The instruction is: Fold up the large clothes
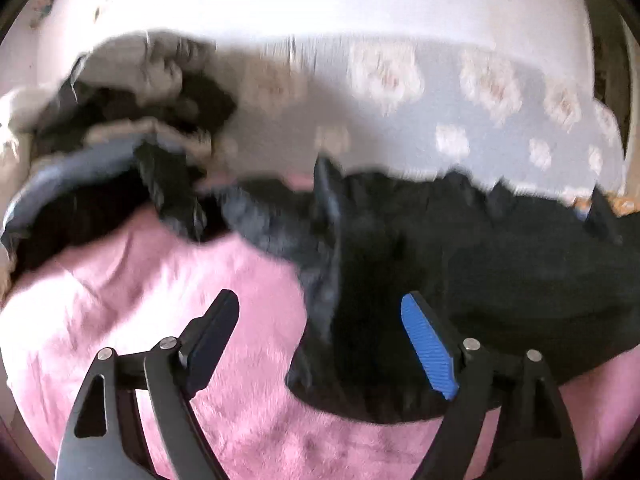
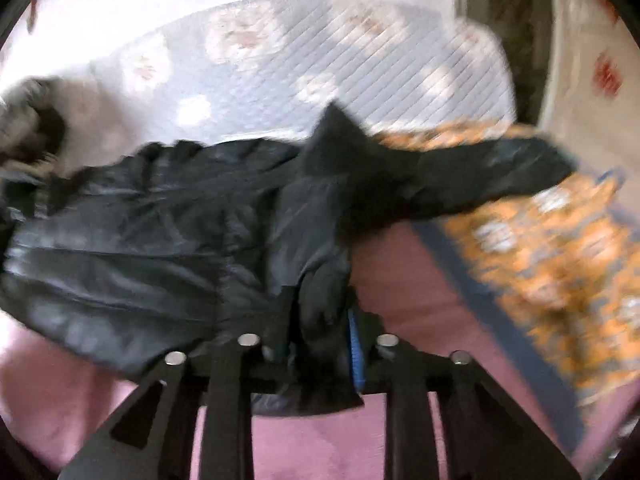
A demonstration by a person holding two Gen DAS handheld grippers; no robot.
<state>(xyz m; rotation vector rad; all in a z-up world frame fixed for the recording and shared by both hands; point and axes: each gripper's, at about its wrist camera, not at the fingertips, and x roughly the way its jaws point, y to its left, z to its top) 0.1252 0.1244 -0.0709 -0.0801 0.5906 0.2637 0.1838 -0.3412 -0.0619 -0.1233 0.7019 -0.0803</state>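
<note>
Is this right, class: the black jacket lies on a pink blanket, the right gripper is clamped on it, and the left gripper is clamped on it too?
Not quite. In the left wrist view the left gripper is open and holds nothing. The rest stands: the black jacket lies on the pink blanket, and the right gripper is clamped on it.

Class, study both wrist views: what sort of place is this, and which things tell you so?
Probably a bedroom at home, with the work done on a bed: a pink fleecy blanket, a quilted flowered bedcover, and a heap of unfolded clothes beside the black jacket.
</note>
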